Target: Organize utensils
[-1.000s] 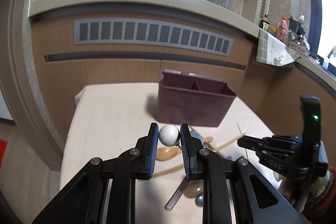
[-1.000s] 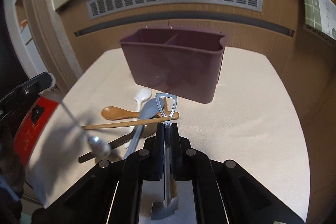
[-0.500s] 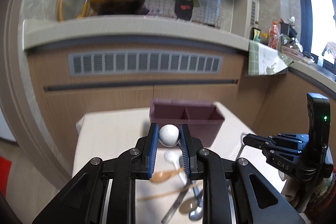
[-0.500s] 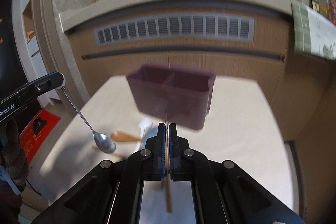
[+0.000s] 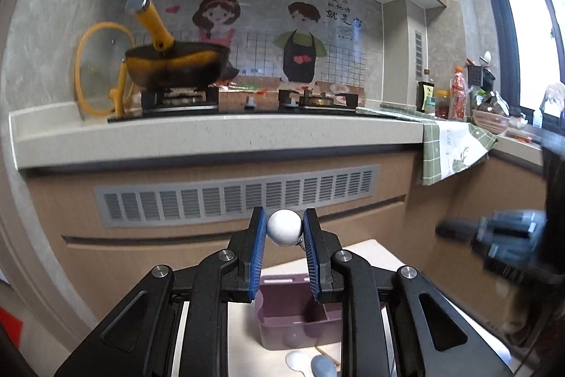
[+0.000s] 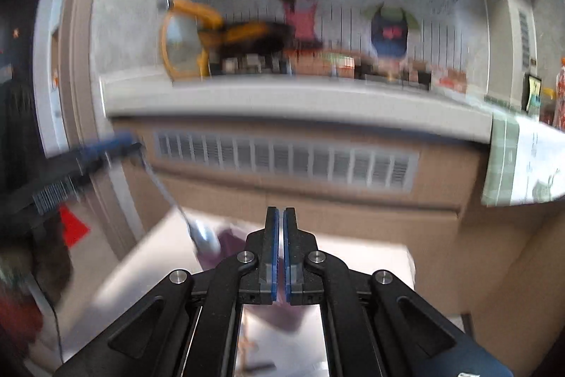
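Spoon point(image 5: 284, 233), knob clenched in left gripper point(image 5: 282, 222): lower plumb into purple caddy point(image 5: 293, 318); right gripper point(image 6: 281, 221) clamped shut, contents unclear.

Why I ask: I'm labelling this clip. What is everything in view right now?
utensil holder: one, purple, on the table
metal spoon: one, silver with a white ball end, in the left gripper
white spoon: one, white, on the table by the holder
grey spoon: one, grey-blue, beside the white spoon
table: one, beige
pan: one, yellow and black, on the stove
glass lid: one, yellow rim, left of the pan
cloth: one, green checked, over the counter edge
vent grille: one, grey, cabinet front
left gripper: black, blue pads, shut on the metal spoon
right gripper: black, blue pads, shut; contents unclear
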Available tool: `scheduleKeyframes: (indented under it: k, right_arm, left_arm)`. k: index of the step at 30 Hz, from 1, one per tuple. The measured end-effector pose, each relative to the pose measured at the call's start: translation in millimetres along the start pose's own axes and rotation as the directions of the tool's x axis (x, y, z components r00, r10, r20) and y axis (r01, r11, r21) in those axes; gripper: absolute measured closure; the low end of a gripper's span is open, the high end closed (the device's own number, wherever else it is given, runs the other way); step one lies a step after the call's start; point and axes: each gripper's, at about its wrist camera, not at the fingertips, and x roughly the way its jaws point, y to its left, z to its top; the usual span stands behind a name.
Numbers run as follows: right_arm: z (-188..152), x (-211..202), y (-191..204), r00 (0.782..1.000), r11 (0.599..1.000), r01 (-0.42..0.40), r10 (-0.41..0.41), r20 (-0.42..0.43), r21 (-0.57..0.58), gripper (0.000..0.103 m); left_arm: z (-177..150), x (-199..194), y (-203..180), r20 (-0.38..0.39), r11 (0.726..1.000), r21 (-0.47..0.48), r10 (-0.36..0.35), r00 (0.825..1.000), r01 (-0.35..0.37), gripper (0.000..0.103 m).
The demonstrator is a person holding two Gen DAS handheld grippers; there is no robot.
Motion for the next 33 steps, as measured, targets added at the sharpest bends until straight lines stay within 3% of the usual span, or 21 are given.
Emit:
scheduleKeyframes:
  k: [4, 8, 11, 16, 24, 29, 30, 33]
  right_arm:
    - [-58, 32, -9, 0.984, 1.000, 0.025, -0.023, -0.175, 0.010, 0.101]
    - [-101, 58, -8, 0.945, 0.995, -0.072, 0.090, -0.315, 0.069, 0.096]
    - [-120, 70, 9, 0.915, 0.984, -0.152, 0.176, -0.364, 0.092, 0.073]
    - [-137, 90, 47, 0.881, 0.971, -0.213, 0.240, -0.407, 0.113, 0.072]
    - [-138, 136, 69, 0.889, 0.995, -0.047, 0.082, -0.451, 0.089, 0.072]
    - [-145, 160, 74, 0.852, 0.994, -0.011, 0.066, -0.520, 0.108, 0.066]
    - [-146, 159, 76, 0.864, 0.996, -0.008, 0.053, -0.501, 0.093, 0.066]
    - [-146, 155, 69, 0.861, 0.993, -0.017, 0.073, -0.504, 0.114, 0.068]
  left_arm:
    - [-20, 7, 8, -0.030, 0.999, -0.028, -0.025, 0.999, 0.024, 0.081]
    - [-41, 14, 10, -0.077, 0.999, -0.032, -0.025, 0.997, 0.023, 0.081]
    - [-53, 14, 12, -0.097, 0.999, -0.036, -0.005, 0.995, 0.001, 0.081]
    - [-67, 7, 21, -0.105, 0.998, -0.045, 0.041, 0.994, -0.046, 0.081]
    - [-79, -10, 45, -0.120, 0.992, -0.072, 0.091, 0.989, -0.100, 0.081]
    - [-86, -20, 52, -0.111, 0.991, -0.056, 0.118, 0.987, -0.125, 0.081]
    - [-87, -20, 53, -0.113, 0.991, -0.054, 0.118, 0.987, -0.124, 0.081]
    - [-91, -23, 56, -0.125, 0.992, -0.052, 0.108, 0.986, -0.115, 0.081]
